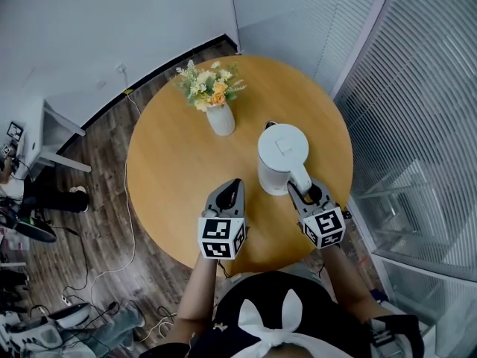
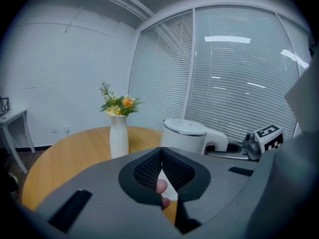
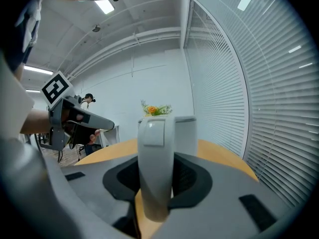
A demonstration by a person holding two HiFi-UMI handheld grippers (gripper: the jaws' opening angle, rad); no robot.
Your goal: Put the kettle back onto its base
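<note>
The white electric kettle (image 1: 282,155) is seen upright at the right side of the round wooden bench (image 1: 168,177), near a white vase of yellow and orange flowers (image 1: 220,118). Its curved handle (image 3: 155,168) is pinched by the jaws of the right gripper (image 1: 308,192). The jaws of the left gripper (image 1: 232,188) are pressed together, with nothing held.

You can read no text; the two cubes (image 1: 221,237) near the kettle (image 1: 282,155) bear only square markers.

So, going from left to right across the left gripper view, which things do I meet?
White side table → vase of flowers → kettle → right gripper, closed on the kettle's handle.
</note>
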